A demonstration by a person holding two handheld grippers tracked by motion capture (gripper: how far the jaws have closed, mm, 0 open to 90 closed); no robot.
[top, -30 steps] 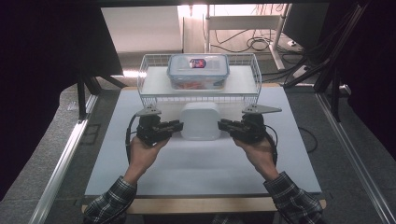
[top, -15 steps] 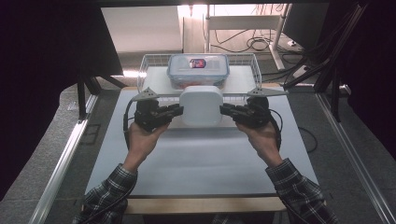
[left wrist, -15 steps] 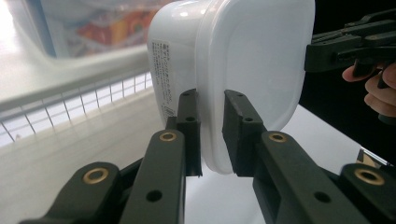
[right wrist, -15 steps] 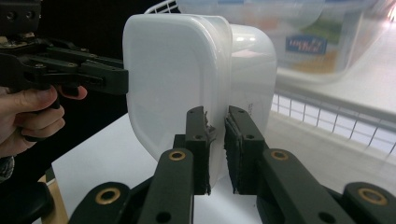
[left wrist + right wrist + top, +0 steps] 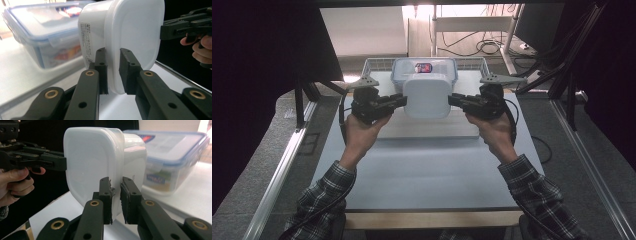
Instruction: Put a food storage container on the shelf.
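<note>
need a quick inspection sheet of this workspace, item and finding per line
surface: pale grey-white table top, with a raised white platform towards the back
job's things: white square lidded plastic tub, held up off the table between both grippers
clutter: clear plastic food box with blue-rimmed lid, sitting in a white wire basket behind the tub
grippers: left gripper and right gripper each clamp the tub's lid rim from opposite sides
cables: black cable loops from the left gripper; another from the right; a tangle lies on the floor behind
surroundings: dark curtains at both sides, metal frame rails, grey floor
</note>
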